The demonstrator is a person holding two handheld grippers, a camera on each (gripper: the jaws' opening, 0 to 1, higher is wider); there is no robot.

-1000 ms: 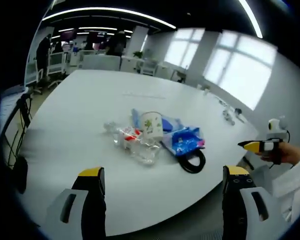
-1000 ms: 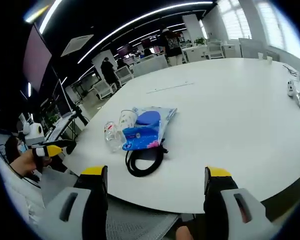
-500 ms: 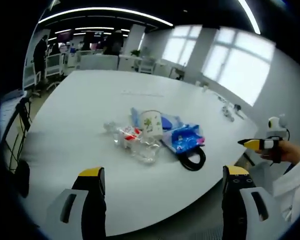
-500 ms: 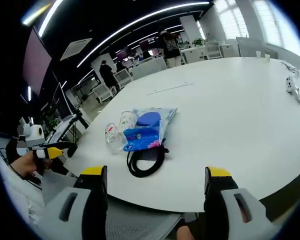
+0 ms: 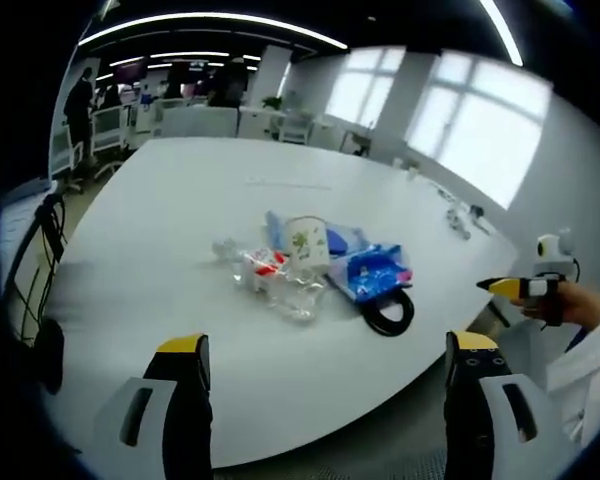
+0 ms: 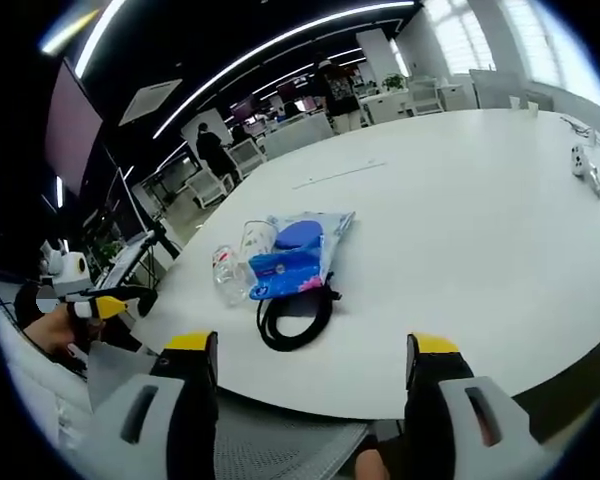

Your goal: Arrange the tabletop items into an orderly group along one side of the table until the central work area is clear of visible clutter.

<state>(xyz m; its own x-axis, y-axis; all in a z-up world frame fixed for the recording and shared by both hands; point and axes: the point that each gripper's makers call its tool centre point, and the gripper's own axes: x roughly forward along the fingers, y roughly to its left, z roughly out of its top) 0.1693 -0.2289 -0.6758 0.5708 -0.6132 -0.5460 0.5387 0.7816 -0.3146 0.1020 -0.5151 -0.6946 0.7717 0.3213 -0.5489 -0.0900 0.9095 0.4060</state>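
A small heap of items lies near the front of the big white table [image 5: 180,190] [image 6: 460,190]: a paper cup [image 5: 306,243] with a green print, a crushed clear plastic bottle [image 5: 267,277] [image 6: 227,270] with a red label, a blue packet [image 5: 372,272] [image 6: 280,268], a clear bag with a blue object [image 6: 305,236], and a black cable loop [image 5: 390,316] [image 6: 295,322]. My left gripper [image 5: 325,350] stands open short of the table's edge, nothing between its jaws. My right gripper [image 6: 310,350] is open too, off the table's near edge. Each gripper appears in the other's view [image 5: 515,288] [image 6: 105,303], held in a hand.
Small grey objects [image 6: 585,168] [image 5: 458,222] lie far across the table by the windows. Office chairs and desks [image 5: 195,122] stand behind the table, with people [image 6: 217,145] among them. Black cables [image 5: 30,260] hang off the table's left side.
Both views have shifted only slightly with the hands; the heap sits a touch differently in the picture. Nothing on the table has moved, and both grippers stay open.
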